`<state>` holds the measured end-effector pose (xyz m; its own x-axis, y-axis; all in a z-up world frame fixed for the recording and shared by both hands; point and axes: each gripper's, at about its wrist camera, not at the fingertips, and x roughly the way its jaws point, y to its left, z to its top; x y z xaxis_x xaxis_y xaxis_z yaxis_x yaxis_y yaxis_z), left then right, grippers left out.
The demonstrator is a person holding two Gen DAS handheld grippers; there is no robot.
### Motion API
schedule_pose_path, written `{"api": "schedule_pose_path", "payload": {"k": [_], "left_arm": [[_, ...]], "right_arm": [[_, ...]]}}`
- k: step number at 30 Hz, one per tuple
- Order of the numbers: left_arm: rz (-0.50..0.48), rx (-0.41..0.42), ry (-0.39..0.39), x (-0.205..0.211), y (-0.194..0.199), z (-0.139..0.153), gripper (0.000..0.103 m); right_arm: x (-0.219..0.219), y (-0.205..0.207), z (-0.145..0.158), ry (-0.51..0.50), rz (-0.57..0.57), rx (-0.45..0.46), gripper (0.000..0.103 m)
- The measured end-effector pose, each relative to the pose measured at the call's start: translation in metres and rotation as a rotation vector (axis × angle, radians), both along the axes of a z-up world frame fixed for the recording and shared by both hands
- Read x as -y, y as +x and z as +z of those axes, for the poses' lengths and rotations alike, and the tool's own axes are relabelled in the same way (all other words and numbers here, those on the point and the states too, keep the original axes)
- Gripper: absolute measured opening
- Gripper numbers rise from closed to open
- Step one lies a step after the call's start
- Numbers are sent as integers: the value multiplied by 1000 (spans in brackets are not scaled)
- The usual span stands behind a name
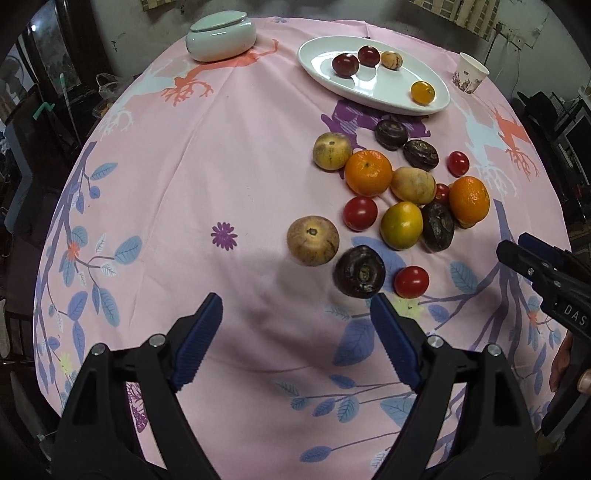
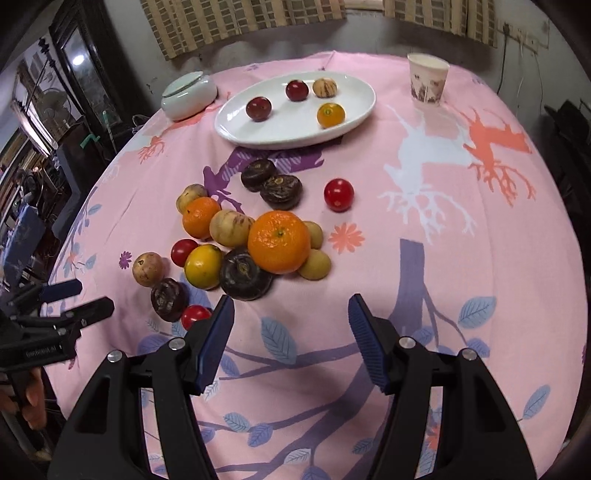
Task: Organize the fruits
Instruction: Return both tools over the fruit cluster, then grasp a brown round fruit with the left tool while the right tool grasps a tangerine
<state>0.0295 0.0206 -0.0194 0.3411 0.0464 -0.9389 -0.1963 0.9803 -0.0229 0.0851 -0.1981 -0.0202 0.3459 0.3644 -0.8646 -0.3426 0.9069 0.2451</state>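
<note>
A pile of fruit lies on the pink cloth: oranges (image 1: 368,172) (image 2: 279,242), red tomatoes (image 1: 411,281) (image 2: 338,194), dark purple fruits (image 1: 359,271) (image 2: 245,274), tan fruits (image 1: 313,240) (image 2: 148,268) and a yellow-green citrus (image 1: 401,225) (image 2: 203,266). A white oval plate (image 1: 384,94) (image 2: 258,129) at the back holds two dark red fruits, a tan one and a small yellow one. My left gripper (image 1: 295,314) is open and empty, just short of the pile; it also shows in the right wrist view (image 2: 79,297). My right gripper (image 2: 291,312) is open and empty before the pile.
A pale green lidded bowl (image 1: 221,36) (image 2: 188,95) stands at the back left. A paper cup (image 1: 470,72) (image 2: 427,79) stands at the back right. The round table's cloth edge drops off on all sides. Dark furniture surrounds the table.
</note>
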Motion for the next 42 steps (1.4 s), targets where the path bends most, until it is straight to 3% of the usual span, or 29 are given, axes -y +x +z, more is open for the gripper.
{"api": "schedule_pose_path", "payload": {"k": [4, 9, 17, 19, 21, 22, 27, 42], "left_arm": [[-13, 3, -56, 0, 6, -7, 84], [-51, -42, -27, -5, 28, -24, 83], [-47, -54, -99, -21, 53, -43, 80], [-61, -44, -99, -20, 58, -45, 73], [-77, -51, -132, -22, 64, -50, 52], [-91, -84, -184, -22, 67, -56, 40], [-114, -91, -145, -15, 67, -52, 38], [-60, -66, -183, -32, 58, -39, 38]], "right_arm": [[-1, 1, -2, 0, 16, -17, 65], [-1, -6, -5, 12, -17, -45, 65], [-5, -19, -11, -11, -48, -67, 65], [-5, -18, -10, -8, -52, -72, 65], [-5, -17, -8, -13, -52, -71, 65], [-5, -16, -8, -14, -53, -71, 65], [-8, -9, -6, -19, -47, -66, 65], [-36, 42, -20, -89, -26, -30, 65]]}}
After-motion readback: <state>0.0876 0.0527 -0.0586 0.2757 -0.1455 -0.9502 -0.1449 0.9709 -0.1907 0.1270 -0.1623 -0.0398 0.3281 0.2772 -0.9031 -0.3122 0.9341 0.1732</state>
